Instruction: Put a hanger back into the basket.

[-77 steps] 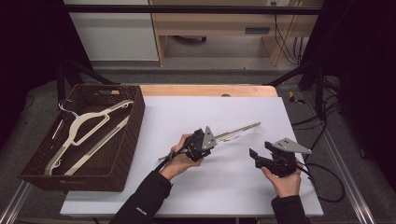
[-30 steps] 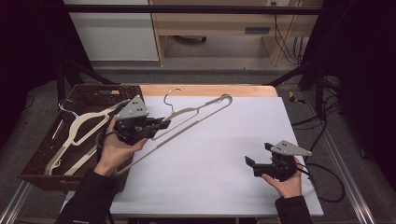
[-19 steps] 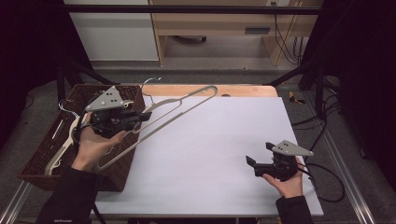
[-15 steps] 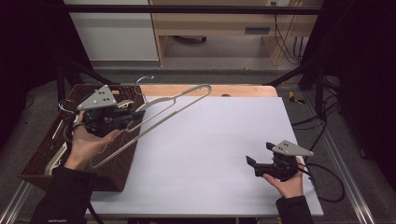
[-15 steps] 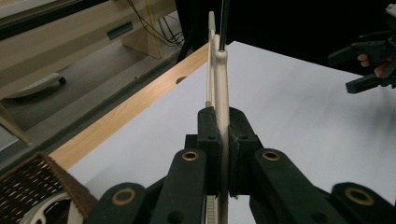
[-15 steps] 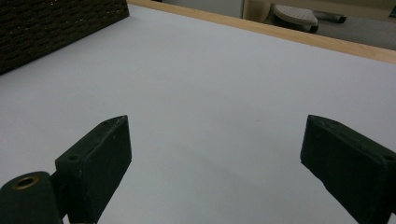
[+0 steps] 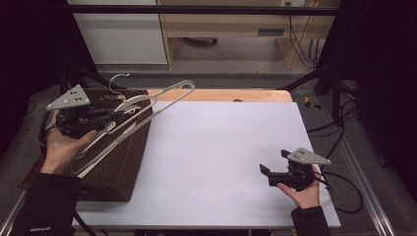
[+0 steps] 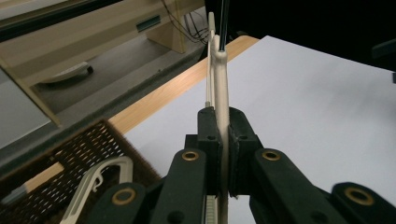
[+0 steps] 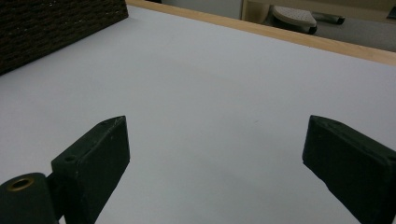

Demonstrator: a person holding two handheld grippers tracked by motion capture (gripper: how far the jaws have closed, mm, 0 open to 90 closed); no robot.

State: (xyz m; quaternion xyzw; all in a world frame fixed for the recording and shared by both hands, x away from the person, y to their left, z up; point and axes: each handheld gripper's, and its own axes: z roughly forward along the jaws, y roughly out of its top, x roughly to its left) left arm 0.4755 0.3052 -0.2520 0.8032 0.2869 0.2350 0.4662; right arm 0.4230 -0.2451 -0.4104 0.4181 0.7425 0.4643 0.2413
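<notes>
A cream hanger (image 7: 162,96) with a metal hook is held tilted in the air over the brown wicker basket (image 7: 125,162) at the table's left edge. My left gripper (image 7: 110,118) is shut on the hanger. In the left gripper view, the jaws (image 8: 223,122) pinch the hanger's (image 8: 221,70) thin arm edge-on. The hanger's long end reaches out over the white table (image 7: 221,147). My right gripper (image 7: 274,162) rests near the table's front right. Its jaws (image 9: 215,149) stand open with only bare table between them.
Another cream hanger (image 8: 100,179) lies inside the basket (image 8: 84,149). A wooden strip (image 7: 236,94) runs along the table's far edge. A cable (image 7: 344,191) loops off the right gripper past the table's right edge. A black frame bar crosses the back.
My left hand has carried the hanger leftward, from over the table's left part to above the basket. The right gripper has stayed where it was.
</notes>
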